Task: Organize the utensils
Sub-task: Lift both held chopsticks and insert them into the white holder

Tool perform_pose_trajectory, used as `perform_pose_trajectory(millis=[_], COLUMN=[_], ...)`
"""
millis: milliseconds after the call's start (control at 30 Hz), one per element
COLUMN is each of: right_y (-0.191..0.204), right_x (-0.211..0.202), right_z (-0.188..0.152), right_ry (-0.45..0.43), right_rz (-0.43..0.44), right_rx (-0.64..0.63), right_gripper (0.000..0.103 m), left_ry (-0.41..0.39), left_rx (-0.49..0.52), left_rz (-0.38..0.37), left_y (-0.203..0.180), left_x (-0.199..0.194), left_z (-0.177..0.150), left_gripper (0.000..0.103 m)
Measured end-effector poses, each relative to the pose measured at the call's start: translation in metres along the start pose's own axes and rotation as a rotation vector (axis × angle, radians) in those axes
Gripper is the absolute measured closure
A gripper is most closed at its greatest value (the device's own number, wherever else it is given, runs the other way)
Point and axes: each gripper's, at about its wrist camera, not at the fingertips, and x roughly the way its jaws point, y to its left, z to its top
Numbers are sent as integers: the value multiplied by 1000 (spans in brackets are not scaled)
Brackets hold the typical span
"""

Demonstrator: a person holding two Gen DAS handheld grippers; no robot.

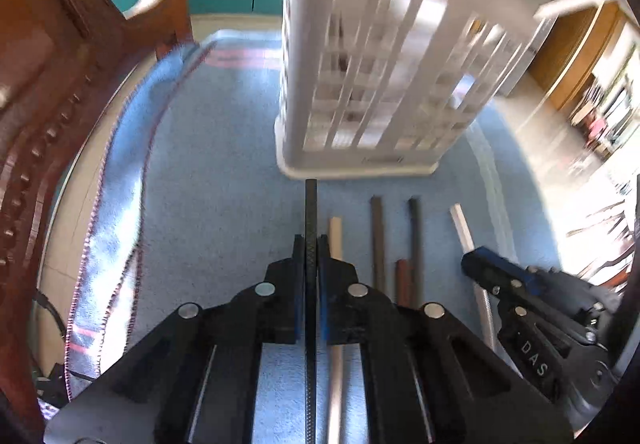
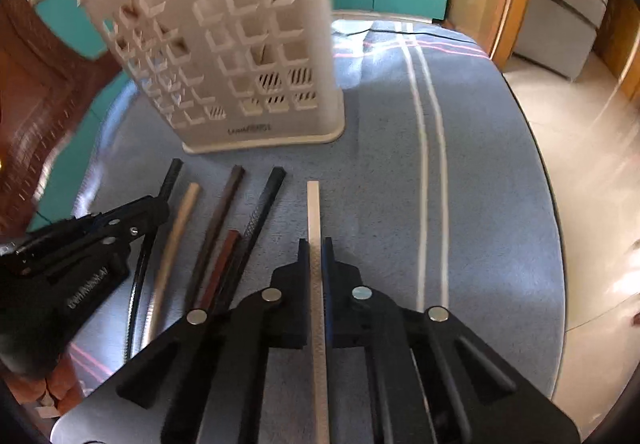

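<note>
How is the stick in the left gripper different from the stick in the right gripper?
The left gripper is shut on a black stick, while the right gripper is shut on a white stick. The black stick is at the left end of the row and the white stick at the right end. Both are long, thin and point toward the white basket.

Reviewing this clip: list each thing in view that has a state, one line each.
left gripper: shut on the black chopstick.
right gripper: shut on the white chopstick.
white caddy: upright on the blue cloth.
beige chopstick, brown chopstick, dark textured chopstick, reddish chopstick: lying on the cloth, ungripped.
</note>
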Motion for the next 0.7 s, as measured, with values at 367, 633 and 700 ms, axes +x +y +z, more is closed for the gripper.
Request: perform_pose_trajectory(millis=[367, 633, 700], right_y=[-27, -26, -22], right_x=[-117, -184, -201], right_z=[2, 13, 27], right_ry=[-216, -374, -443], right_rz=[123, 184, 187], right_rx=[34, 29, 25], right_gripper=[97, 97, 97], left_ry=[-332, -650, -711], left_rx=[-69, -68, -102], left_rz=[-170, -201, -212], left_y=[10, 4, 3], left_x=[-135, -222, -238], left_z=[11, 22, 30], left_gripper=[96, 96, 96])
